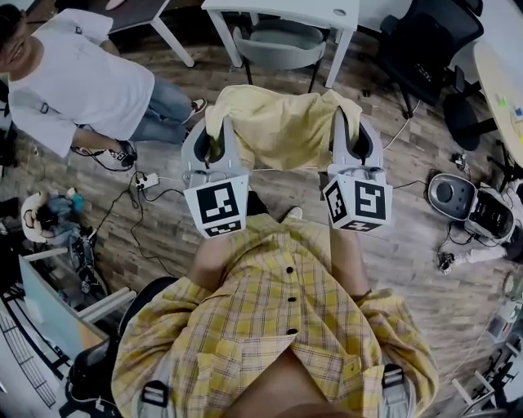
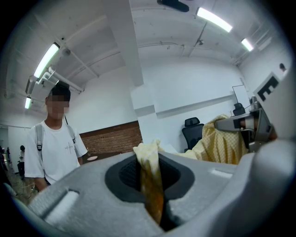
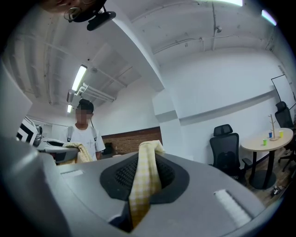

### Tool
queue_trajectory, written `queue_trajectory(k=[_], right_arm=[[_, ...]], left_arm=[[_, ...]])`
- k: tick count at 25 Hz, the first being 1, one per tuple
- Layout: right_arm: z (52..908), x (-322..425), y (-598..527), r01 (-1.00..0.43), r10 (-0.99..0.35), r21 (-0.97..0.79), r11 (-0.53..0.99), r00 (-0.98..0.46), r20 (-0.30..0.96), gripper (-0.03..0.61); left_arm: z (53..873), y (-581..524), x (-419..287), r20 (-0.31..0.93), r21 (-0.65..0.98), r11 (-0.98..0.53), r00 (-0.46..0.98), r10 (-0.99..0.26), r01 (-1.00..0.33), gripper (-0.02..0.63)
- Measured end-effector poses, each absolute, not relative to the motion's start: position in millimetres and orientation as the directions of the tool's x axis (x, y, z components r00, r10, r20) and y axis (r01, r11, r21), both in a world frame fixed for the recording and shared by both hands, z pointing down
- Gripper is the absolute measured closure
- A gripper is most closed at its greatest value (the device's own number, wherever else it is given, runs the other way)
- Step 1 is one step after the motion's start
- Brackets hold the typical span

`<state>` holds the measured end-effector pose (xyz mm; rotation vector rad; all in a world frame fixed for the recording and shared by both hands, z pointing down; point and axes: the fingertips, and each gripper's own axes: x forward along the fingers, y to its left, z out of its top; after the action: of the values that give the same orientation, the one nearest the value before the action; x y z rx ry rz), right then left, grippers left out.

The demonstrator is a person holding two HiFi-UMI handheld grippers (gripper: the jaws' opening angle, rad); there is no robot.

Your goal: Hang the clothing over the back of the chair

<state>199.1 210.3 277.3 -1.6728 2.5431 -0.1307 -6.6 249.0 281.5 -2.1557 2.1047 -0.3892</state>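
A yellow checked garment (image 1: 276, 124) hangs stretched between my two grippers, held up level in front of me. My left gripper (image 1: 214, 135) is shut on its left edge, and the pinched fold (image 2: 151, 181) stands up between the jaws. My right gripper (image 1: 353, 126) is shut on the right edge, with a strip of the cloth (image 3: 142, 181) clamped between its jaws. A grey chair (image 1: 278, 45) stands just beyond the garment, tucked under a white table (image 1: 286, 10). Its back faces me. The cloth is above the floor, short of the chair.
A person in a white T-shirt (image 1: 78, 77) stands at the left, close to the chair. A black office chair (image 1: 429, 41) is at the far right. Cables and a power strip (image 1: 147, 181) lie on the wooden floor, and a small floor device (image 1: 451, 196) sits at the right.
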Motion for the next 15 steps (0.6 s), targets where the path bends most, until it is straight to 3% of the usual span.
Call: queue_trajectory(k=[15], right_arm=[[274.2, 189.2, 193.5, -0.891, -0.898, -0.116, 0.439, -0.437, -0.049, 0.541]], left_arm=[[280.4, 235.8, -10.4, 0.087, -0.261, -0.005, -0.018, -0.996, -0.965, 0.577]])
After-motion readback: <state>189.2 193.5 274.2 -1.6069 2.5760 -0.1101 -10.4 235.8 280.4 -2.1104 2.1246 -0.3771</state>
